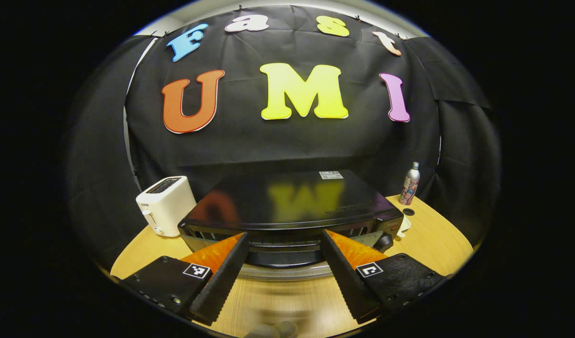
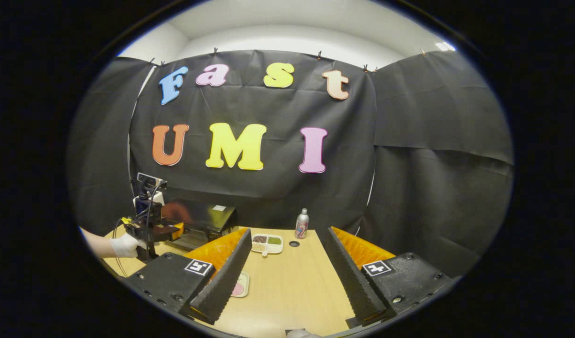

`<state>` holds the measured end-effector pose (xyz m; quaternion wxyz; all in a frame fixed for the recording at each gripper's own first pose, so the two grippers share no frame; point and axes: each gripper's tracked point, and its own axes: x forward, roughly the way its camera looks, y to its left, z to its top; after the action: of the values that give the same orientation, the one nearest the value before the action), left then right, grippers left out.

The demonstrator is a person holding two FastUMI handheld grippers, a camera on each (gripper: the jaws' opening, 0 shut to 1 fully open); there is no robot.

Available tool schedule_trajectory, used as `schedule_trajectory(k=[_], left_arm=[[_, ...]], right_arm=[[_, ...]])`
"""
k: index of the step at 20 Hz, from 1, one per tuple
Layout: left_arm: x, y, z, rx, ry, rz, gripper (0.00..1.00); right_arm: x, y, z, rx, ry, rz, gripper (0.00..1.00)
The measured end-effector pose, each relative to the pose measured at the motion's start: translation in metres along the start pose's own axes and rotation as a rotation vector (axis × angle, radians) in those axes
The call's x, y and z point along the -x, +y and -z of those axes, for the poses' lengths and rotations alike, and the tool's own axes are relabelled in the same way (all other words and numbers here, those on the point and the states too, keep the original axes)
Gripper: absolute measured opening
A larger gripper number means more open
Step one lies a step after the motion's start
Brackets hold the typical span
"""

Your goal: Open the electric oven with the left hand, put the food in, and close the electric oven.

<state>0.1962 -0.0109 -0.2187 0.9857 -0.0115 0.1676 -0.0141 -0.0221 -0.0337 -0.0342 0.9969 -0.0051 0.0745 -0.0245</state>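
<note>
The left gripper hovers, fingers spread, at the front of the black electric oven on the wooden table. The right gripper, also spread, hangs above the table, the food tray lying beyond it beside the oven.

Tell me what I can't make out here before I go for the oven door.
- Oven door and handle, left gripper view: the left gripper fingers cover both ends; whether it's latched can't be told.
- Oven front, right gripper view: blocked by the left gripper and gloved hand.
- Food on the small plate: half hidden behind the right gripper's finger.
- Divided tray contents: too small.
</note>
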Motion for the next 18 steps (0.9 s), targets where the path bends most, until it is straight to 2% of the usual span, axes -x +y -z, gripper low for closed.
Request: schedule_trajectory(k=[10,18], left_arm=[[0.043,0.006,0.042,0.009,0.063,0.014,0.97],[0.072,0.005,0.095,0.008,0.156,0.018,0.97]], right_arm=[[0.017,0.010,0.012,0.010,0.011,-0.030,1.00],[0.027,0.012,0.028,-0.007,0.042,-0.038,1.00]])
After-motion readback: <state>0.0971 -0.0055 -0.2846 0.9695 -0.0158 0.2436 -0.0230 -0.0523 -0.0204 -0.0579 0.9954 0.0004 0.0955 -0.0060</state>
